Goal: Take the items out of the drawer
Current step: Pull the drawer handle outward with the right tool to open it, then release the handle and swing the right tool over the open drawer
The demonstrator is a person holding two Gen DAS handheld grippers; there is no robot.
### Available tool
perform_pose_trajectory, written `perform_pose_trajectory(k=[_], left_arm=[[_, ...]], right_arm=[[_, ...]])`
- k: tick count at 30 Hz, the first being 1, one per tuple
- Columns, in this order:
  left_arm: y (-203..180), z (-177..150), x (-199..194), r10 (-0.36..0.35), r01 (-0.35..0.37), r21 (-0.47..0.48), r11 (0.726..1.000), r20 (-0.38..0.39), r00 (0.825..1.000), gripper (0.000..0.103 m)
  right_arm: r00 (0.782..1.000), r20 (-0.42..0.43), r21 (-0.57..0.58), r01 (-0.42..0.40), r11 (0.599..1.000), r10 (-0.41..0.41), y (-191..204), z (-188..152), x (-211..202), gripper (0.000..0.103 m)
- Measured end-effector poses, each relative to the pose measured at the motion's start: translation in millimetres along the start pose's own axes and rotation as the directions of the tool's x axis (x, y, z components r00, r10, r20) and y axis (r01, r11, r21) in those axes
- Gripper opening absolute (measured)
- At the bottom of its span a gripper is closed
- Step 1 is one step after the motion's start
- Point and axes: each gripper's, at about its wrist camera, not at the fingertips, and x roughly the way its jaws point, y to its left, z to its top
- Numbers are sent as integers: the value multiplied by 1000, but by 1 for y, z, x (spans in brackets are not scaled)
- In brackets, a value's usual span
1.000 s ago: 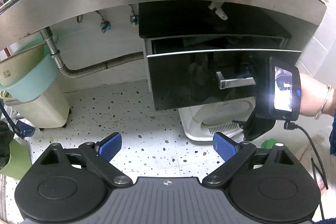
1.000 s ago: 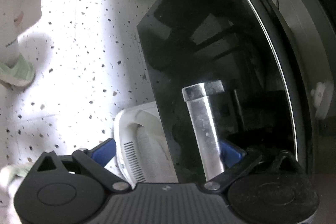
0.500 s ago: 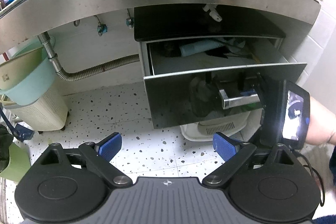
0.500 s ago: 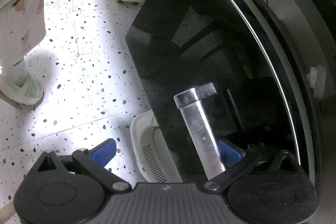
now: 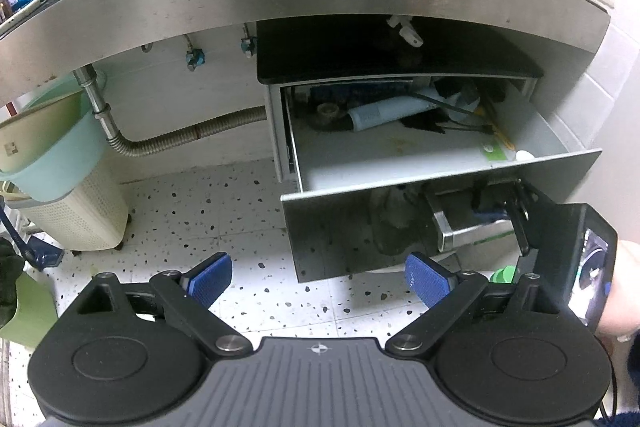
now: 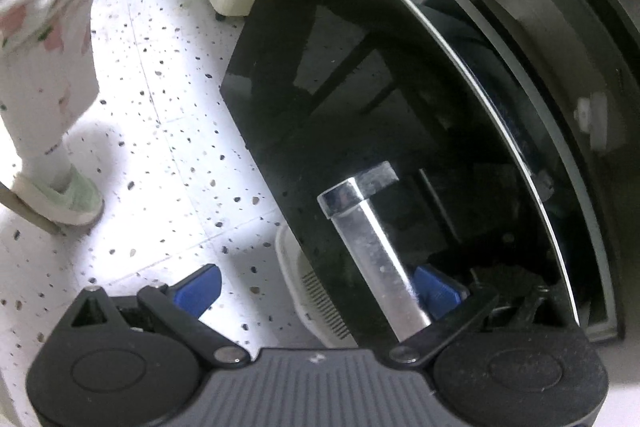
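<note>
Now the right gripper (image 6: 316, 289), its fingers spread wide with one hooked behind the handle (image 6: 372, 247), is dragging the drawer (image 5: 440, 183) far further out than a second ago, baring the tube (image 5: 388, 113) inside, while the left gripper (image 5: 320, 275) is waiting wide and empty in front.

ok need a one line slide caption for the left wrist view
Open left gripper faces the pulled-out drawer holding a pale tube, while the right gripper hooks the chrome handle.
</note>
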Motion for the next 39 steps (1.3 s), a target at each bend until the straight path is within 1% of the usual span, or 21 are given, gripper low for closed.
perform_pose_trajectory(k=[6, 11, 27, 33, 39], left_arm=[[1, 0, 1, -1, 1, -4, 1000, -4, 1000, 95], [1, 0, 1, -2, 2, -11, 1000, -9, 1000, 94], [-1, 0, 2, -13, 13, -9, 1000, -14, 1000, 95], [-2, 0, 2, -15, 15, -8, 1000, -15, 1000, 95], [-6, 0, 3, -22, 22, 2, 1000, -20, 1000, 95]], right_arm=[[1000, -6, 48, -24, 999, 24, 7, -3, -10, 103], [999, -18, 66, -43, 997, 44, 14, -6, -17, 103], [992, -58, 89, -104, 991, 109, 29, -13, -34, 103], [987, -52, 114, -146, 983, 153, 26, -18, -40, 103], [985, -53, 113, -157, 981, 163, 30, -20, -46, 103]])
